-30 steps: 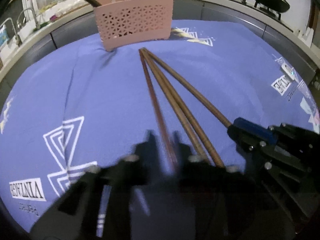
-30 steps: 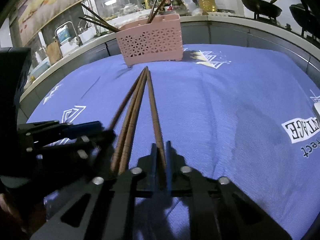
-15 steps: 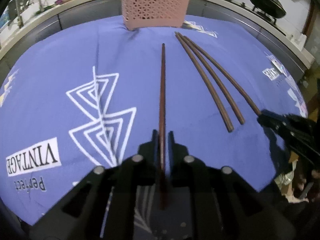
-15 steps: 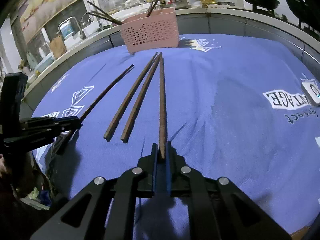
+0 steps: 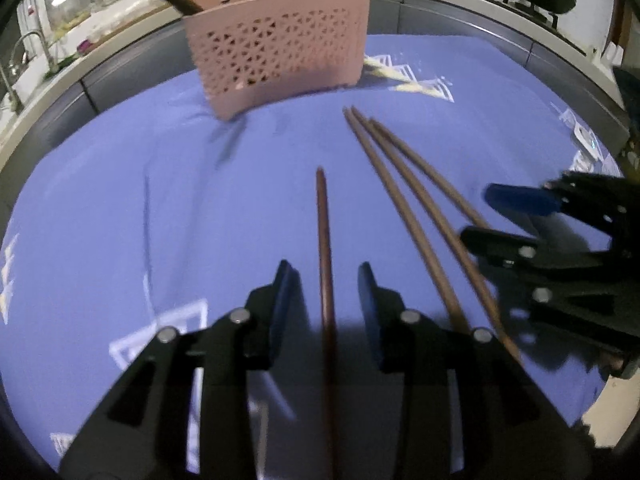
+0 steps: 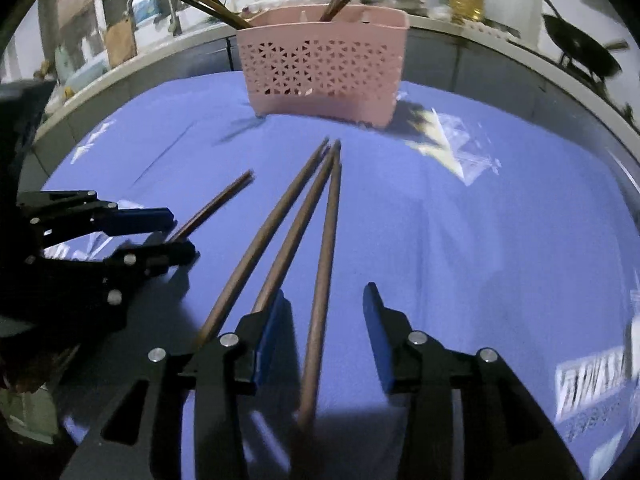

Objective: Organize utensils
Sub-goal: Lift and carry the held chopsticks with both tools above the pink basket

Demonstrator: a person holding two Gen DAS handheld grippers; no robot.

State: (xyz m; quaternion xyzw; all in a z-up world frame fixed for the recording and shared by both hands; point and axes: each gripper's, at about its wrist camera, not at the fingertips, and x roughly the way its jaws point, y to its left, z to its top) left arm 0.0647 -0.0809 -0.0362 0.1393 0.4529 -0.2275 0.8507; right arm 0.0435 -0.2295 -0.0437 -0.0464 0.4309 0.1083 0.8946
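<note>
My left gripper [image 5: 325, 294] is opening around one chopstick [image 5: 325, 256], pads clear of it. My right gripper [image 6: 326, 316] is opening around another [image 6: 326, 256]. Two more [image 6: 276, 232] lie between them on the blue cloth [image 5: 120, 200]. Ahead, a pink basket [image 5: 280, 56] holds upright utensils.

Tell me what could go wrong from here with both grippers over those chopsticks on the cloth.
1. Both the left gripper and the right gripper are opening with a chopstick between the pads, untouched; closing off-centre could flick it.
2. The right gripper's chopstick lies against two others at the far tips; lifting it may drag them.
3. The grippers are close together and could collide.
4. The pink basket already holds leaning utensils, which could block insertion.
</note>
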